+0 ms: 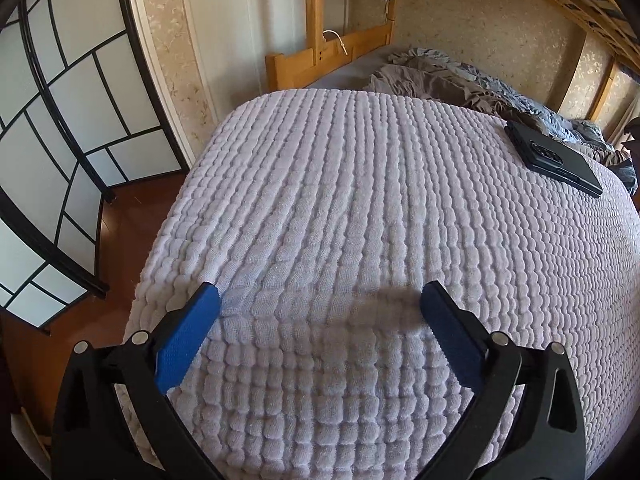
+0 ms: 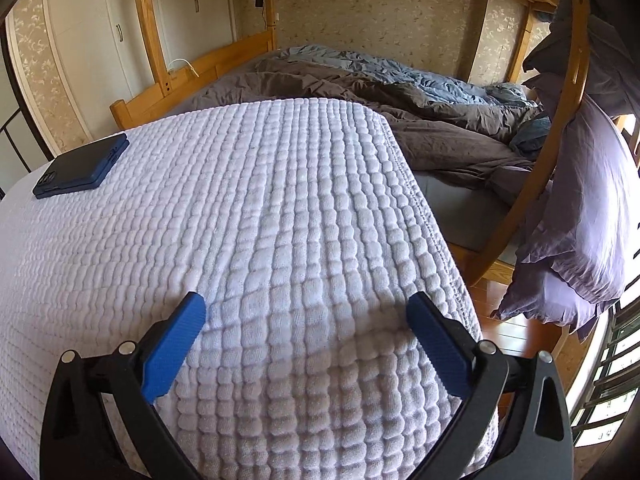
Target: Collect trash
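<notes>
Grippers first: the left gripper point(image 1: 320, 296), black-framed with blue ribbed pads, hangs spread wide over the white waffle-textured quilted cover point(image 1: 360, 200), nothing between its fingers. Same story on the right gripper point(image 2: 306, 304), splayed apart above that same cover with nothing in its grasp. Out at two o'clock in the left view, ten o'clock in the right, a dark navy folded phone case point(image 1: 554, 158) lies flat on the cover. Beyond, at twelve, rumpled grey-brown and blue bedding point(image 2: 400, 92) fills the wooden bunk bed frame point(image 2: 208, 68). At three o'clock, right view, a lilac pillowcase point(image 2: 580, 220) hangs off the frame. No trash can be picked out on the cover.
</notes>
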